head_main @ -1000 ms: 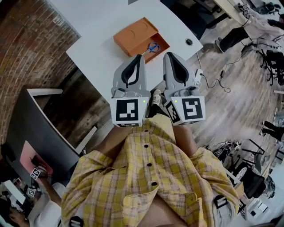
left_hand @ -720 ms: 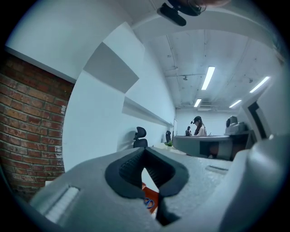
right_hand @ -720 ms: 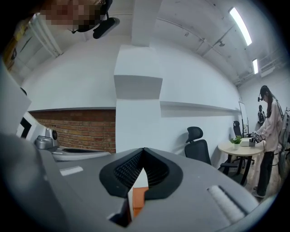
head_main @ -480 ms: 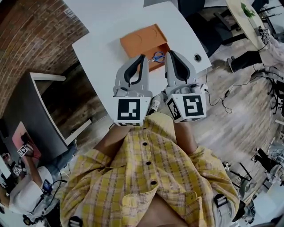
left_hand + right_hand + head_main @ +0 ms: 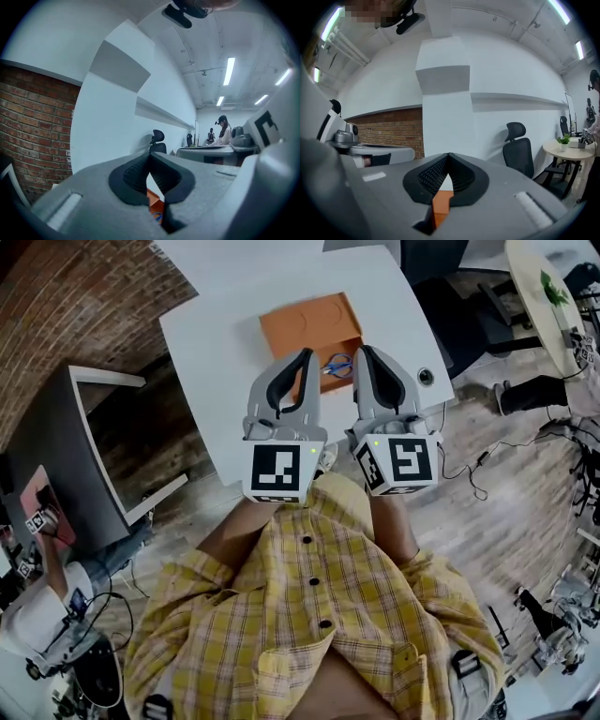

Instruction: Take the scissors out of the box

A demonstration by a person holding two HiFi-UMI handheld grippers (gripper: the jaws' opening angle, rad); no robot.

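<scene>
An orange box (image 5: 305, 322) lies on the white table (image 5: 216, 352), its lid folded back. Blue-handled scissors (image 5: 337, 365) rest in its near open half. My two grippers are held side by side over the table's near edge, pointing at the box. The left gripper (image 5: 306, 354) is shut with nothing in it, its tip at the box's near left corner. The right gripper (image 5: 360, 352) is shut and empty too, just right of the scissors. Below the left gripper (image 5: 150, 157) a sliver of the box (image 5: 154, 204) shows. The right gripper (image 5: 449, 157) has the orange box (image 5: 440, 206) under it.
A round cable hole (image 5: 427, 377) is in the table near its right edge. A grey cabinet (image 5: 84, 456) stands to the left by a brick wall. A black office chair (image 5: 518, 150) and a round table with a plant (image 5: 567, 147) stand to the right.
Both grippers have moved forward together toward the box; their tips now reach its near edge. Their jaws have stayed shut.
</scene>
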